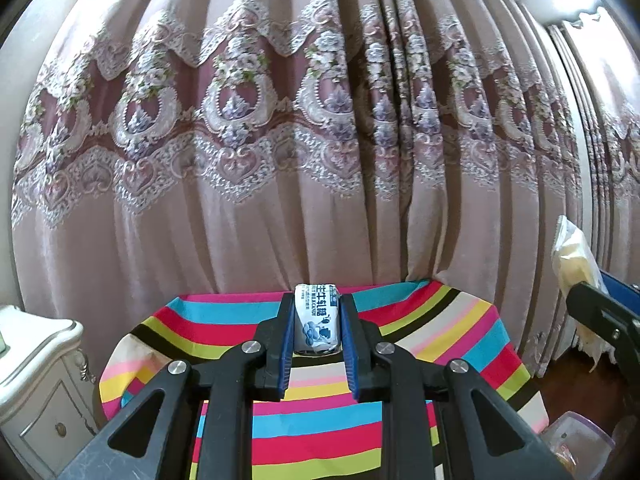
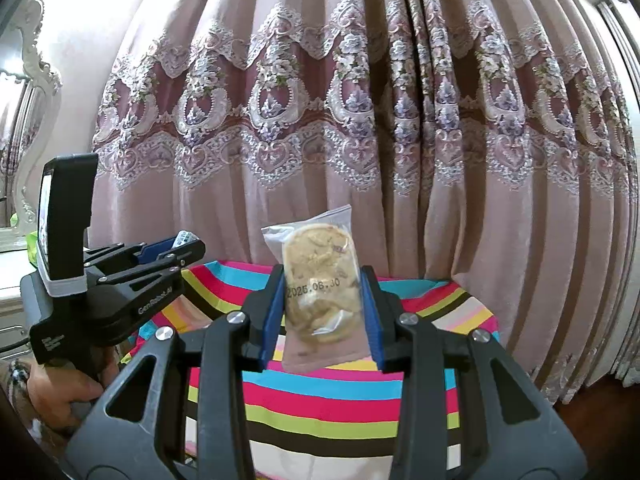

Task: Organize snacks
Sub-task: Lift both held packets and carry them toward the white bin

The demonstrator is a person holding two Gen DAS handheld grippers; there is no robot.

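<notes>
Both loaded rn: left hand-held gripper point(image 1: 318, 326) clamped narrow on a milk candy pack point(image 1: 317, 322), long axis pointing fwd; right hand-held gripper point(image 2: 325, 308) pinching a bagged cookie point(image 2: 320, 280) upright. Both above the striped desk point(image 1: 440, 320), left one nearer its left edge imo.

The right gripper point(image 2: 324, 312) clamps a clear packet holding a pale cookie point(image 2: 320, 280), upright between its blue pads, a printed date across the wrapper. Below lies a striped cloth point(image 2: 320, 400) in pink, blue, green and brown. At left, a hand point(image 2: 60, 392) holds the left gripper point(image 2: 176, 246), pinching a small white-and-blue wrapper. A pink embroidered curtain point(image 2: 320, 100) hangs behind.
</notes>
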